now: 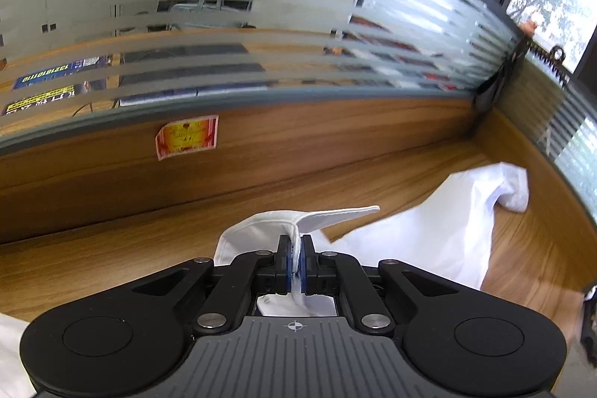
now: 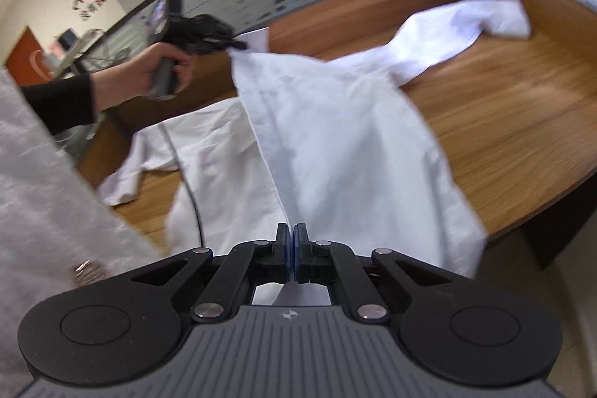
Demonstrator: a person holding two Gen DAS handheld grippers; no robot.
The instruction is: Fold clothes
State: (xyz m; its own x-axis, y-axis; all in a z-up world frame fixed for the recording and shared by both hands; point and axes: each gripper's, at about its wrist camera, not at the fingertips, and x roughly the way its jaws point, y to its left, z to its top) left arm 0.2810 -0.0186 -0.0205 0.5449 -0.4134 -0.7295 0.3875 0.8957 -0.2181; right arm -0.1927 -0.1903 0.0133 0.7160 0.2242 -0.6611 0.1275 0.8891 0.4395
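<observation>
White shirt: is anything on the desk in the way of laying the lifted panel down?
Nothing visible. Both claws, left and right, are shut on the white shirt; the wooden desk beside it shows only the shirt's own sleeve.

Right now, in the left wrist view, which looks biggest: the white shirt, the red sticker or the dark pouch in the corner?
1. White shirt, by far.
2. Red sticker and dark pouch look about alike; the pouch hangs farther off, so I won't rank them.
</observation>
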